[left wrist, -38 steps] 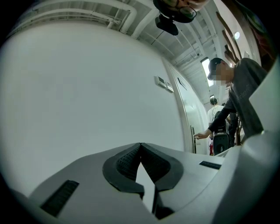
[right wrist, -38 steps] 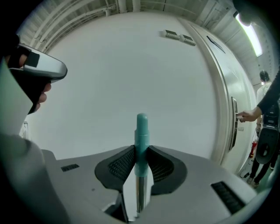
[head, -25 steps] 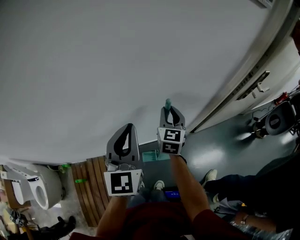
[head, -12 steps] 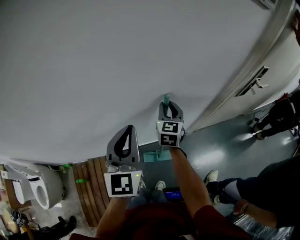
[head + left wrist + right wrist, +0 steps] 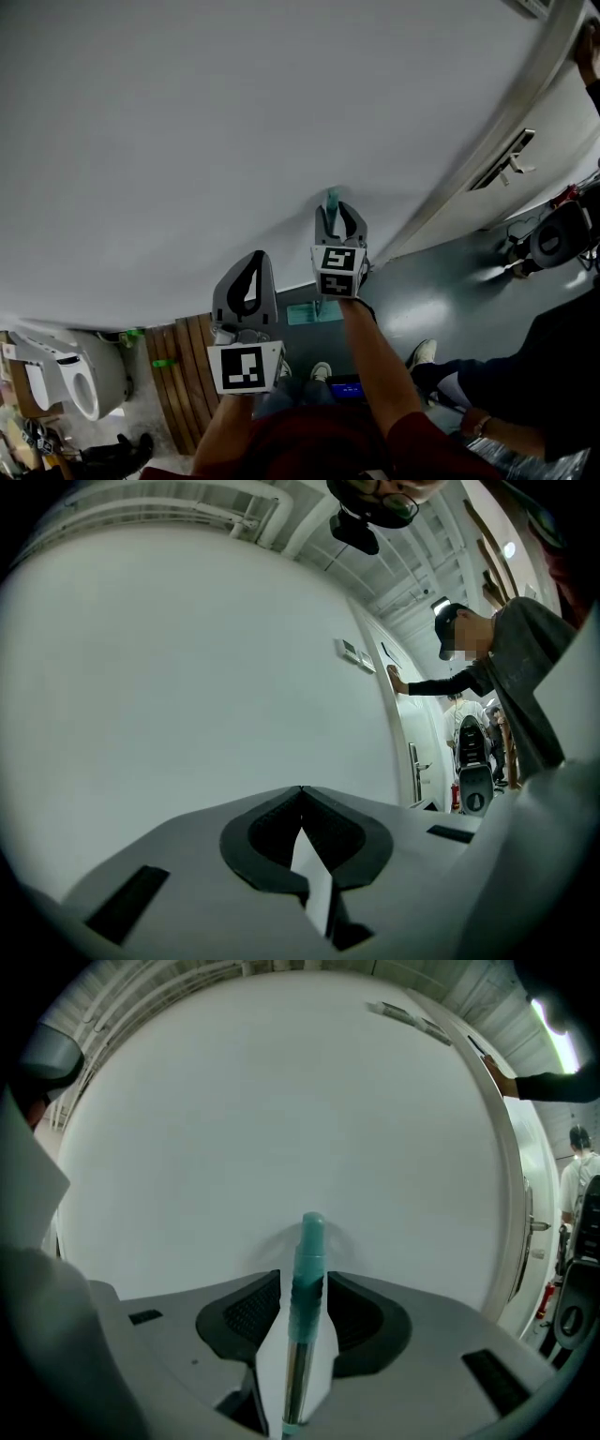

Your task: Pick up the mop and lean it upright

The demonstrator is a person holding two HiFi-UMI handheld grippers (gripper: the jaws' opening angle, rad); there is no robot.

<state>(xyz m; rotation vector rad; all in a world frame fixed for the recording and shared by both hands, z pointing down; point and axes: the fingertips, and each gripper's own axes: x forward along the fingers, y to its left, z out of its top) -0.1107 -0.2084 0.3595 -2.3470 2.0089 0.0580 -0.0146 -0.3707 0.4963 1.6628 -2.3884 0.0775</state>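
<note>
The mop handle (image 5: pixel 306 1269), a metal shaft with a teal grip on top, stands upright between the jaws of my right gripper (image 5: pixel 305 1286). Its teal tip (image 5: pixel 332 198) rests against the white wall (image 5: pixel 234 122). The right gripper (image 5: pixel 339 210) has its jaws opening, with narrow gaps between the pads and the grip. A teal piece at floor level below it looks like the mop head (image 5: pixel 302 312). My left gripper (image 5: pixel 253 258) hangs lower and to the left, shut and empty. In the left gripper view its tips (image 5: pixel 300 789) meet in front of the wall.
A door with a lever handle (image 5: pixel 513 161) stands right of the wall. A toilet (image 5: pixel 80 377) and a wooden slat board (image 5: pixel 183 375) lie at the lower left. A person (image 5: pixel 553 375) stands at the right. Another person (image 5: pixel 497 658) has a hand on the door.
My right gripper rose a little along the handle toward the wall, and its jaws have spread apart. The left gripper stayed put. The person at the right shifted.
</note>
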